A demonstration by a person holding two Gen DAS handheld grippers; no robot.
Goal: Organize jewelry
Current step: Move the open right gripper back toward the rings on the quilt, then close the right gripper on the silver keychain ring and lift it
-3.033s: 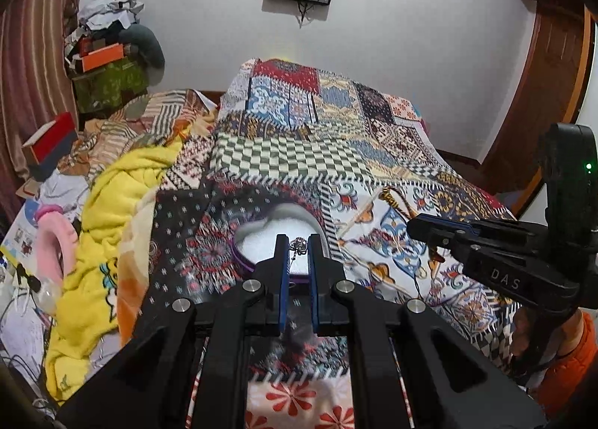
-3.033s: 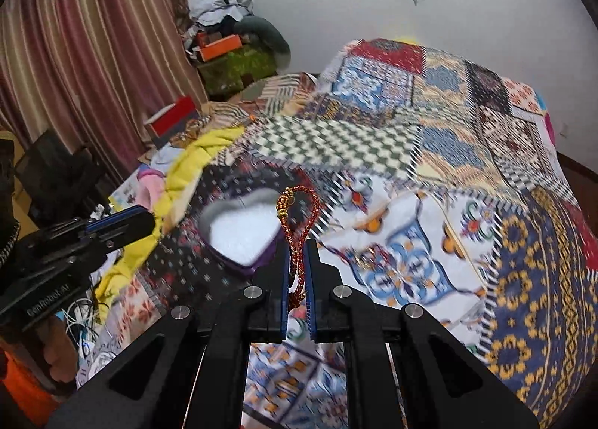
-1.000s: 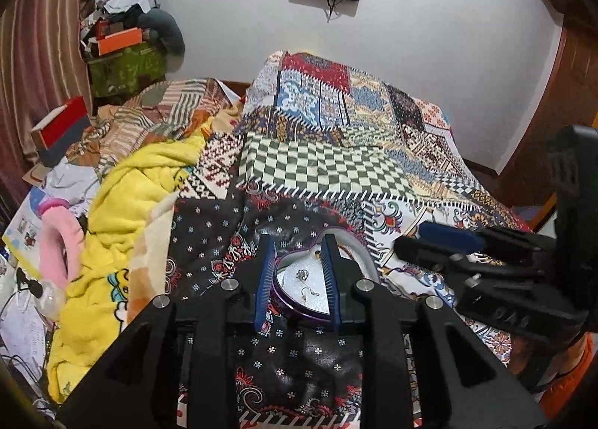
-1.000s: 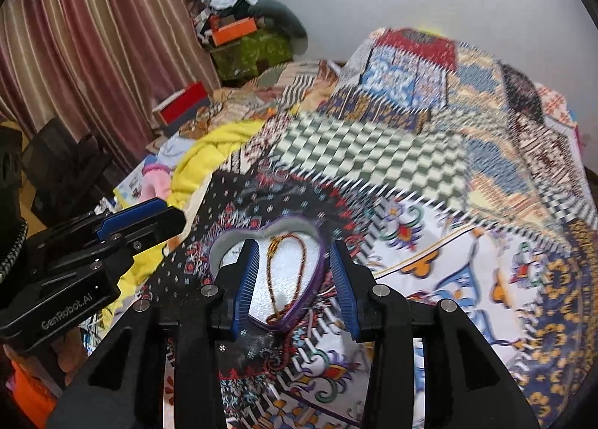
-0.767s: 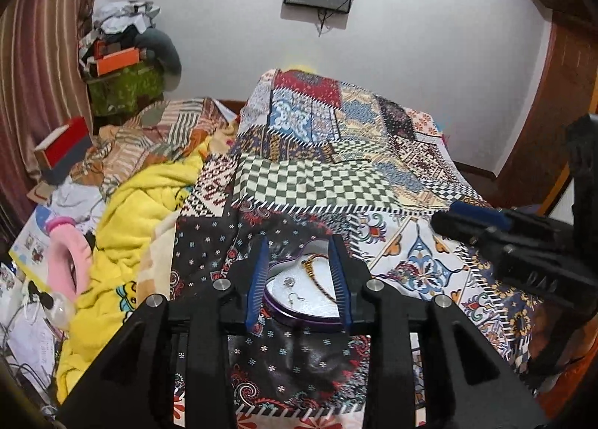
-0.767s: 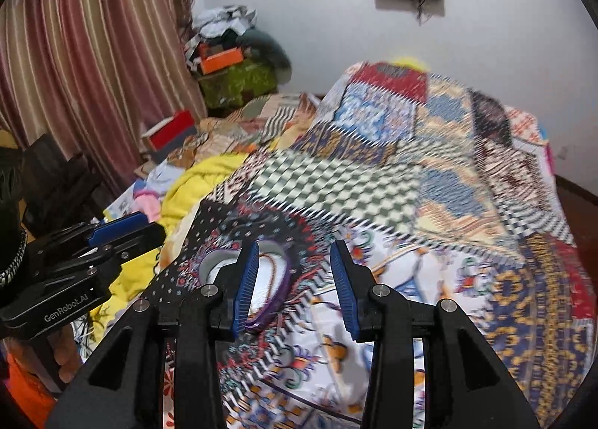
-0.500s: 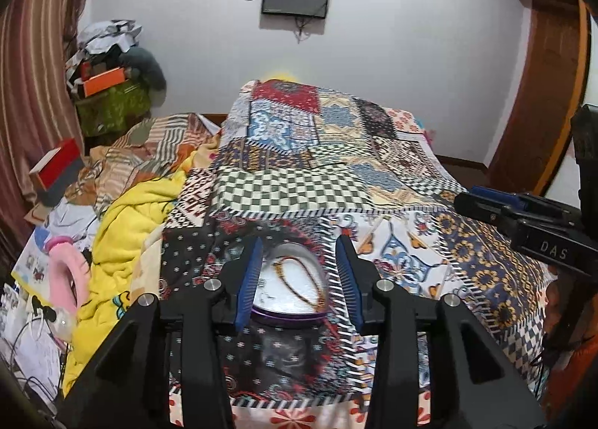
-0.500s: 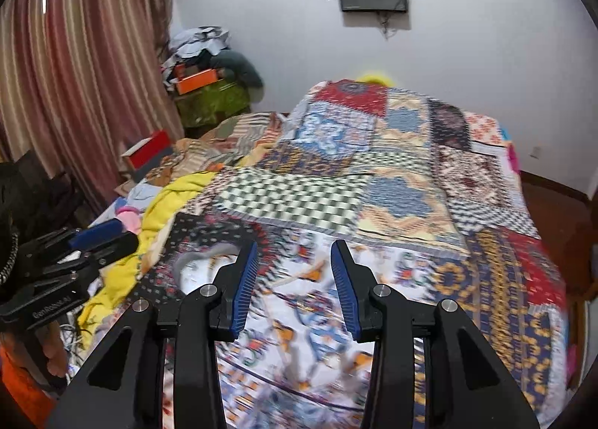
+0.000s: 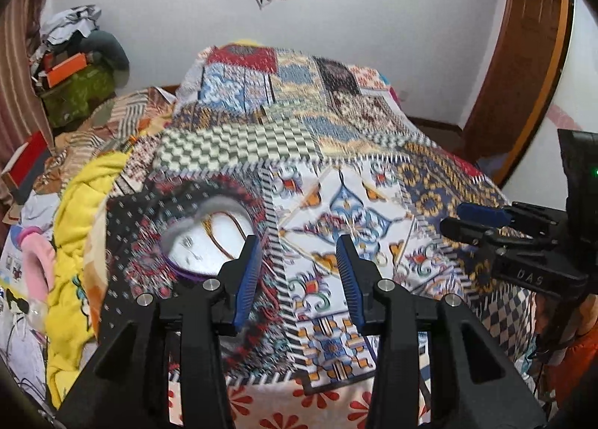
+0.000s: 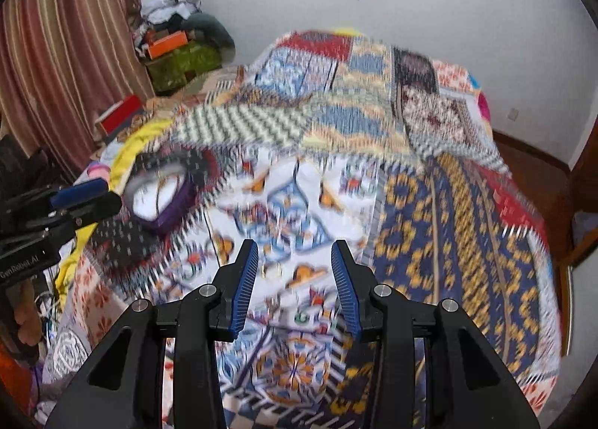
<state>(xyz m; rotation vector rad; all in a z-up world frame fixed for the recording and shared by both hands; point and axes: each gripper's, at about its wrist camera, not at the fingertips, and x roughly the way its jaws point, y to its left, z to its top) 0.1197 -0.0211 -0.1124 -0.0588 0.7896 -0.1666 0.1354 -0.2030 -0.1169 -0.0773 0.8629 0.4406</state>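
Both grippers hang over a bed covered by a patchwork quilt [image 9: 336, 152], and both views are blurred. The left gripper [image 9: 299, 272] has its jaws spread wide with nothing between them; the same goes for the right gripper [image 10: 294, 279], whose jaws also stand apart and empty. The heart-shaped box [image 9: 175, 268] with a purple wall sits on the quilt at the left of the left wrist frame, just beyond the left jaw. On its white lining lie a red and gold necklace [image 9: 220, 238] and a small silver piece [image 9: 187, 241]. In the right wrist frame the box appears at middle left, near the left gripper's tips.
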